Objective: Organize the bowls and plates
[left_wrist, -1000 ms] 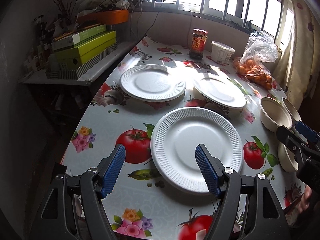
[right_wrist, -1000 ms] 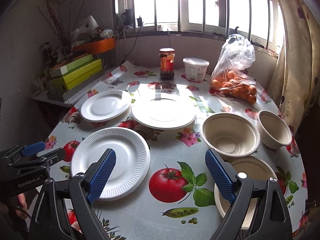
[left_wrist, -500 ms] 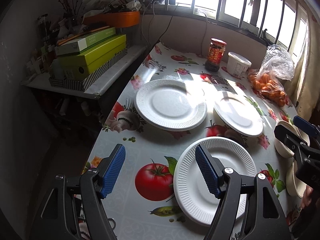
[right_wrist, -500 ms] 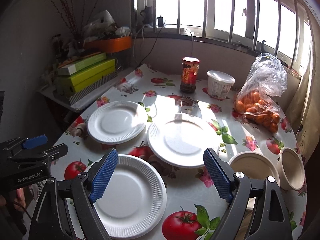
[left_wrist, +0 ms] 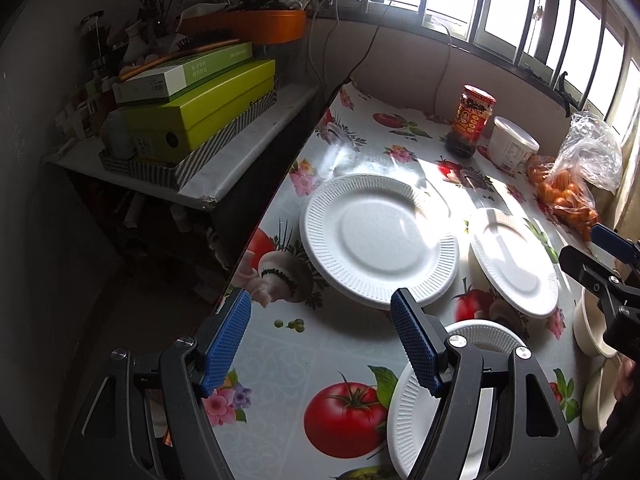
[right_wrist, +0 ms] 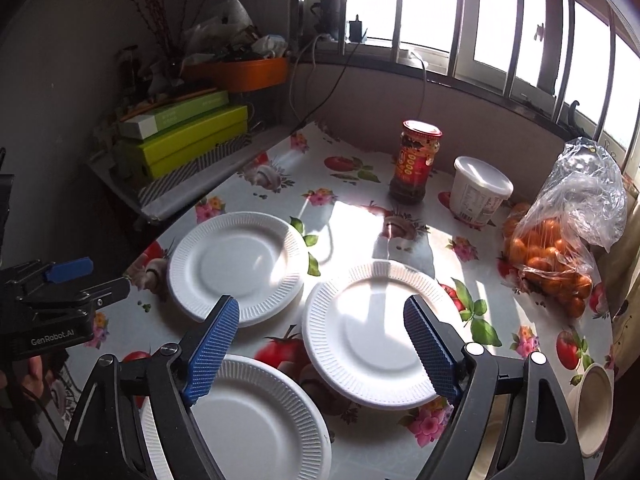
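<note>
Three white paper plates lie on the fruit-print tablecloth: one at the far left [left_wrist: 380, 240] [right_wrist: 236, 264], one in the middle [left_wrist: 516, 260] [right_wrist: 376, 332], and a near one [left_wrist: 408, 412] [right_wrist: 256, 420] partly behind the fingers. Beige bowls [left_wrist: 592, 332] [right_wrist: 596, 408] sit at the right edge. My left gripper [left_wrist: 320, 320] hangs open over bare cloth near the table's left edge, just before the far-left plate. Above the gap between the plates, my right gripper [right_wrist: 320, 320] has its jaws closing, still wide, with nothing gripped.
A red-lidded sauce jar [right_wrist: 416, 164], a white tub [right_wrist: 480, 192] and a bag of oranges [right_wrist: 560, 256] stand along the back wall. A side shelf with stacked green boxes [left_wrist: 192, 112] adjoins the table's left edge, with a drop to the floor beside it.
Both grippers have moved left and farther over the table. The near plate has slid to the lower edge of both views, and the bowls to the right edge. The right jaws have narrowed slightly.
</note>
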Tool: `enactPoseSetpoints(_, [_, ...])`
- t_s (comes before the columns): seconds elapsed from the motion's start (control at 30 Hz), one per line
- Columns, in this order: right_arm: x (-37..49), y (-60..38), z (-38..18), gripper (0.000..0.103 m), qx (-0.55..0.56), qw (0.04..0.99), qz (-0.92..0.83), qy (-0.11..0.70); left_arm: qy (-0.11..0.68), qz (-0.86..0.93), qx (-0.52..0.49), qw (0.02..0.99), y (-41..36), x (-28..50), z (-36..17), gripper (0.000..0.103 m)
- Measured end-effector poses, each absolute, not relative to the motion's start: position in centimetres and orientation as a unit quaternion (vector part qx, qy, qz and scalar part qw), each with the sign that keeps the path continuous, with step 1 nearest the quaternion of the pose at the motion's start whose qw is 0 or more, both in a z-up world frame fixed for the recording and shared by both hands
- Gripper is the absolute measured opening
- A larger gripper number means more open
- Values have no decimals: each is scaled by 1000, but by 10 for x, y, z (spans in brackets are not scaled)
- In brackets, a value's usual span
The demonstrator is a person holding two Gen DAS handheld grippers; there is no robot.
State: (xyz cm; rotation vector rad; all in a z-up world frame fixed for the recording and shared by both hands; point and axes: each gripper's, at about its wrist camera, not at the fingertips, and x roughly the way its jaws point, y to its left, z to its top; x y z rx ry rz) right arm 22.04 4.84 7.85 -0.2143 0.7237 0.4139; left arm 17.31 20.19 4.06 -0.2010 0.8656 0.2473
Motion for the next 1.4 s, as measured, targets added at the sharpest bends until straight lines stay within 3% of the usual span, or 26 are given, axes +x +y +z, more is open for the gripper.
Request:
enactPoseSetpoints(0.53, [311, 67, 56, 74, -103, 874, 242, 409, 459, 83, -107, 878, 229, 210, 16, 73])
enactPoseSetpoints(0.9, [337, 87, 18, 69, -106, 840, 274, 457, 466, 85, -192, 860, 253, 235, -4, 73])
enactPoseSetpoints(1.13, [349, 96, 6, 64, -97, 833, 280, 468, 470, 76, -208, 854, 255, 245, -12, 61])
enactPoseSetpoints(1.27, [357, 97, 0, 57, -86, 830, 275, 478, 476, 73, -225, 847, 257, 248, -20, 60])
enactPoseSetpoints(1.4, [359, 100, -4, 55, -86, 828, 282, 477, 479, 65, -235, 844, 258, 250, -23, 50])
